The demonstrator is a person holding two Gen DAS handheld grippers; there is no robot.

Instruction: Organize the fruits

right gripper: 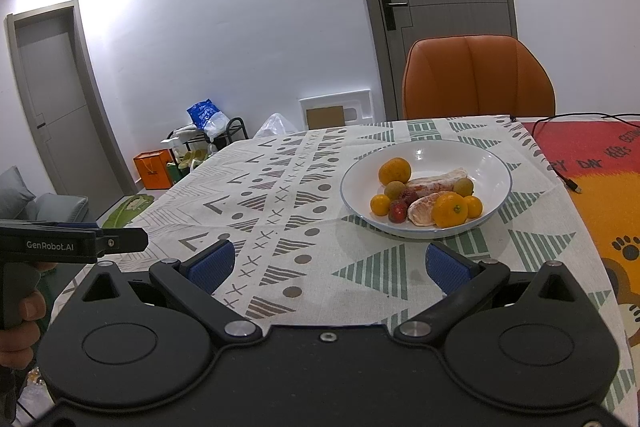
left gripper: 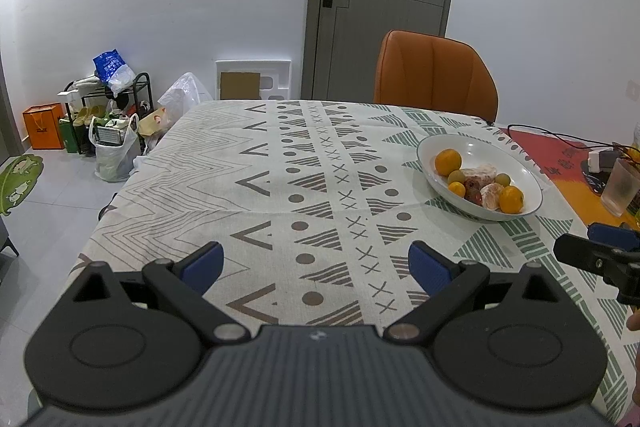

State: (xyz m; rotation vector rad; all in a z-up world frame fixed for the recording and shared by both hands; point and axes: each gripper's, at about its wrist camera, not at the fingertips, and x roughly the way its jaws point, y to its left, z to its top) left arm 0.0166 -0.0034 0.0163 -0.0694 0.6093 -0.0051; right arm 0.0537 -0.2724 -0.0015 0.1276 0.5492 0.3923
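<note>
Both grippers, left [left gripper: 316, 267] and right [right gripper: 326, 267], spread and empty, near edge; fruit [right gripper: 430, 197] all in bowl [right gripper: 492, 163] beyond, bare cloth [left gripper: 256, 163] left, apparently sorted.

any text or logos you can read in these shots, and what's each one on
"GenRobot.AI": on the side of the left gripper, seen from the right wrist view.
Black lettering on the red mat: partly readable, roughly "DAY", the rest too distorted.
Print on the orange bag and the blue bag: too small to read.
</note>
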